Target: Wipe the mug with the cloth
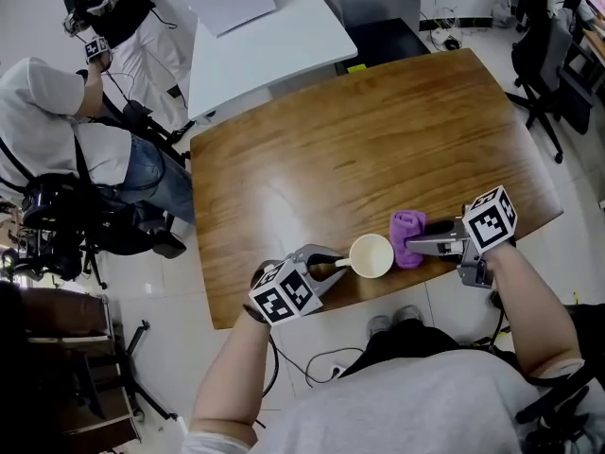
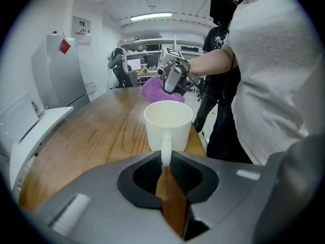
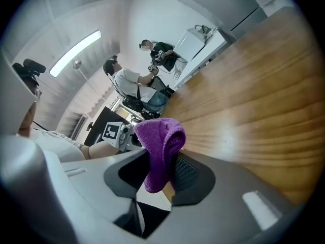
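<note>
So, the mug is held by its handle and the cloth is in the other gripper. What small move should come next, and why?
Probably bring the right gripper slightly toward the mug so the purple cloth presses on its side wall. The left gripper is shut on the handle, so the mug looks steady, and the cloth is right beside it.

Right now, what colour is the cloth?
The cloth is purple, clearest in the right gripper view.

Office-like lab: wooden table (image 1: pixel 378 130), white desk (image 1: pixel 269 41), office chair (image 1: pixel 537 50).
</note>
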